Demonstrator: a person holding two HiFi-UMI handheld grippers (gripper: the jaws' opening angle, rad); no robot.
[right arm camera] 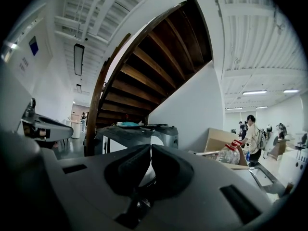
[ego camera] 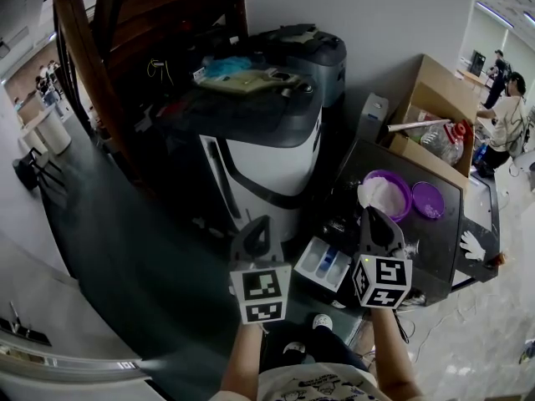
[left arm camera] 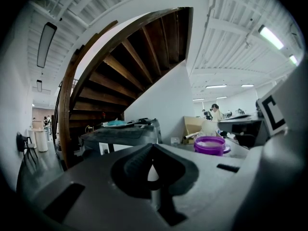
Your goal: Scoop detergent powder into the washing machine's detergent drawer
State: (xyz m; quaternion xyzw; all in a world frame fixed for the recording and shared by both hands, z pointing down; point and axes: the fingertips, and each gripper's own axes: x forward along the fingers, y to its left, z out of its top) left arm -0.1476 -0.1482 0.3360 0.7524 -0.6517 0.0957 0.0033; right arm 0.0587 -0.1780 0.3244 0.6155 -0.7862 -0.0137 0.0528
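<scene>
Under a curving wooden staircase (ego camera: 125, 48) stands a washing machine (ego camera: 267, 165), dark on top and white at the front, with odds and ends lying on its lid. Its detergent drawer (ego camera: 322, 261) is pulled out toward the person, a white tray with a blue compartment showing. From the head view it sits low between the two grippers.

To the machine's right is a dark worktop (ego camera: 439, 249). On it stands a purple bowl (ego camera: 407, 192) holding white detergent powder (ego camera: 378, 192), and a flat purple lid (ego camera: 428, 200) lies just beside the bowl. A white glove (ego camera: 472, 245) lies at the worktop's right edge. Behind the bowl there is an open cardboard box (ego camera: 430, 82) with a clear plastic bottle (ego camera: 443, 143) with a red cap in it. Farther back a person (ego camera: 507, 115) in a light top stands in the open room.

The left gripper (ego camera: 262, 221) is held up in front of the machine's white face, left of the drawer. Its jaws are pressed together at the tips, with only a small teardrop gap behind them and nothing in it. The right gripper (ego camera: 369, 213) is raised over the near edge of the bowl, its tip against the powder as seen from above. Its jaws are also pressed together, and I see nothing held between them.
</scene>
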